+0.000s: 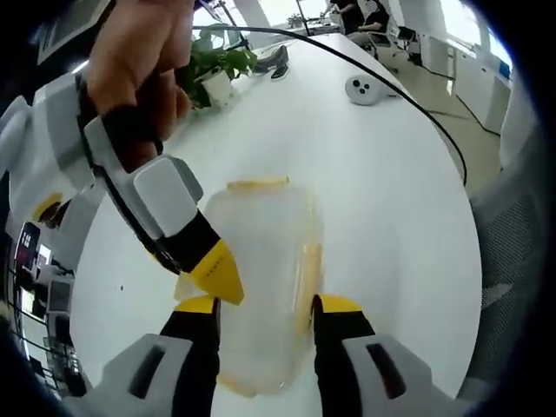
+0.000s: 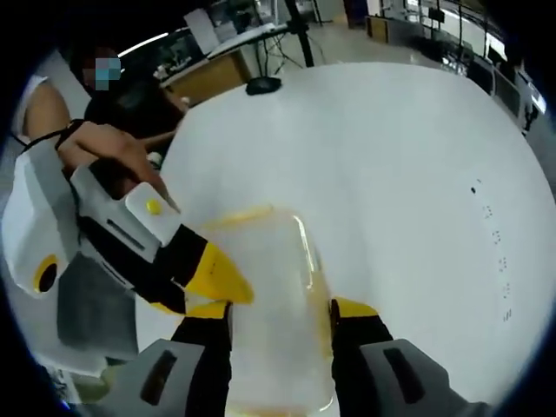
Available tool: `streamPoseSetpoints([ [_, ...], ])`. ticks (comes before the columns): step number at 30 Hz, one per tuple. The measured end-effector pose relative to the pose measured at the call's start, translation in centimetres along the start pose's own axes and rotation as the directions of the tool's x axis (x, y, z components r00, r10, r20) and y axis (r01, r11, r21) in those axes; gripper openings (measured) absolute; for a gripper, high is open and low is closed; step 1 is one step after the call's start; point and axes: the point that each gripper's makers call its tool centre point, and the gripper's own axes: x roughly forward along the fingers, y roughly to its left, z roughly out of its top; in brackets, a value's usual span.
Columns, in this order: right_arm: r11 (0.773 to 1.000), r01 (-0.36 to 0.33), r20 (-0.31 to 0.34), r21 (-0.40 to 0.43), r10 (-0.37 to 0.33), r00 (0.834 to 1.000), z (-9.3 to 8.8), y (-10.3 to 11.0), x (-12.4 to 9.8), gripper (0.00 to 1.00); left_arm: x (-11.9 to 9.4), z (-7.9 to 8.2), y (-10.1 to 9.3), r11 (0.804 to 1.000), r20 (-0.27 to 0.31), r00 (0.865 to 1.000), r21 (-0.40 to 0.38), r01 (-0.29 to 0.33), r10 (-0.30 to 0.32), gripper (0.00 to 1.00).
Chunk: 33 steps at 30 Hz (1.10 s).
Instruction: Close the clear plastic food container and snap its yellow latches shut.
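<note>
While both pairs of yellow-tipped fingers are standing spread, the left gripper [image 1: 265,306] is straddling the near end of the clear container [image 1: 261,278], one fingertip on each side of it, pinching nothing. In the right gripper view the right gripper [image 2: 280,311] is doing the same from its own side, fingers apart with the container [image 2: 261,304] lying between them. Each gripper is also reaching into the other's view from the left, its tip coming down at the container's left edge by the own left finger. The container is resting lid-on on the white worktop [image 1: 382,217], its long axis running straight ahead of the fingers in both views, with one yellow latch [image 1: 257,183] at the far end and another latch [image 1: 306,274] along its right side. Neither gripper is looking clearly nearer; whether the latches are snapped cannot be told.
</note>
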Motion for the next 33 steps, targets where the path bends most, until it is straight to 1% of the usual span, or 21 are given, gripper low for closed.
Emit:
streamPoseSetpoints([
  [2,1.000,0.003,0.002,0.001,-0.003,1.000,0.0,0.0,-0.1,0.45,0.0,0.1,-0.1,1.000,0.002,1.000,0.000,0.003,-0.003,0.44],
  [6,1.000,0.009,0.011,0.007,-0.009,1.000,0.0,0.0,-0.2,0.45,-0.1,0.1,-0.6,0.999,-0.005,1.000,0.011,0.031,-0.031,0.49],
  [8,1.000,0.017,0.015,0.002,-0.017,1.000,0.0,-0.1,-0.2,0.46,-0.3,0.2,-1.0,0.999,-0.007,0.999,0.003,0.049,-0.049,0.52],
  [9,1.000,0.023,0.010,-0.001,-0.023,1.000,-0.1,-0.1,-0.2,0.47,-0.3,0.3,-1.2,0.998,-0.005,0.998,-0.001,0.056,-0.056,0.52],
  [11,0.997,0.057,0.019,-0.051,-0.056,0.998,0.2,-0.4,-0.5,0.49,-0.6,0.3,-1.2,0.998,-0.003,0.998,-0.004,0.063,-0.063,0.51],
  [15,0.996,0.061,0.007,-0.069,-0.060,0.998,-0.1,-0.1,-0.7,0.48,-1.0,0.4,-1.4,0.997,0.008,0.997,-0.002,0.081,-0.081,0.51],
  [18,0.995,0.069,0.009,-0.066,-0.069,0.998,-0.2,-0.2,-1.0,0.50,-1.3,0.4,-1.3,0.997,0.015,0.997,0.004,0.080,-0.080,0.51],
  [20,0.994,0.078,0.009,-0.081,-0.077,0.997,-0.2,0.0,-1.2,0.50,-1.4,0.4,-1.2,0.997,0.018,0.997,0.002,0.075,-0.075,0.51],
  [24,0.993,0.092,0.008,-0.079,-0.092,0.996,-0.3,-0.1,-1.6,0.53,-1.4,-0.1,-1.0,0.997,0.006,0.997,-0.017,0.081,-0.081,0.52],
  [26,0.994,0.089,0.027,-0.070,-0.087,0.996,0.0,0.3,-1.8,0.58,-1.5,-0.2,-0.9,0.997,0.005,0.997,-0.014,0.080,-0.080,0.53],
  [27,0.993,0.092,0.028,-0.074,-0.090,0.996,0.0,0.4,-1.9,0.58,-1.5,-0.2,-0.9,0.997,0.009,0.997,-0.013,0.083,-0.082,0.53],
  [28,0.989,0.107,0.026,-0.100,-0.105,0.994,0.0,0.4,-2.0,0.58,-1.5,-0.2,-0.9,0.996,0.009,0.996,-0.015,0.084,-0.084,0.53],
  [33,0.986,0.114,0.015,-0.118,-0.113,0.993,-0.3,0.8,-2.3,0.60,-1.6,-0.4,-0.6,0.995,0.010,0.996,-0.025,0.092,-0.092,0.58],
])
